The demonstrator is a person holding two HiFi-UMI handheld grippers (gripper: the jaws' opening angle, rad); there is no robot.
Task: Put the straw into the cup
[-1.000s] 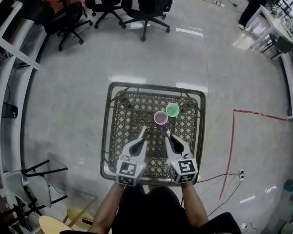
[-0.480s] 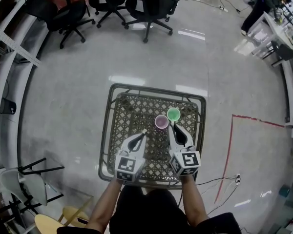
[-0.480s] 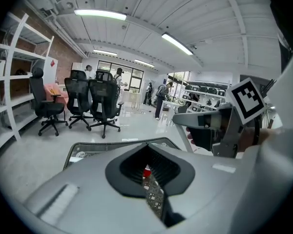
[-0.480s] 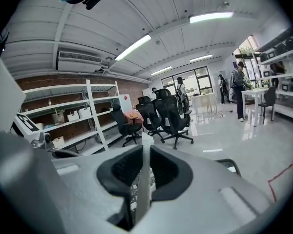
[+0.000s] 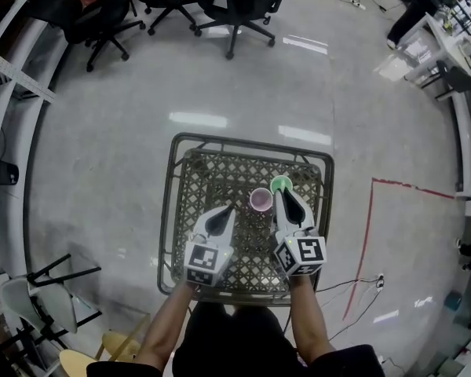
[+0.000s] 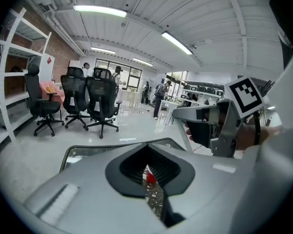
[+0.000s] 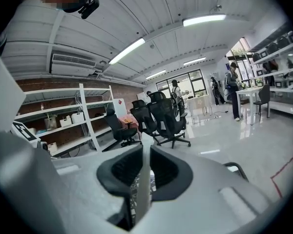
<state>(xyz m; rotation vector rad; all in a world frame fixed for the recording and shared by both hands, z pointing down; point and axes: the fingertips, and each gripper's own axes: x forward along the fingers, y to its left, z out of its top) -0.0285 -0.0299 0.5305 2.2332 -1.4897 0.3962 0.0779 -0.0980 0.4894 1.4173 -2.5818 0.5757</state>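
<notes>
Straw [image 7: 144,179]: light, thin, easily bent; hold mid-length, gently.
Right fingers [image 5: 292,210]: clenched on straw, near green cup [image 5: 280,182].
Left fingers [image 5: 220,225]: closed, seemingly empty.

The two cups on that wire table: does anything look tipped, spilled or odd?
Nothing stands out. The round pink cup and the round green cup both stand upright, side by side on the dark wire-mesh table, with no spill visible.
</notes>
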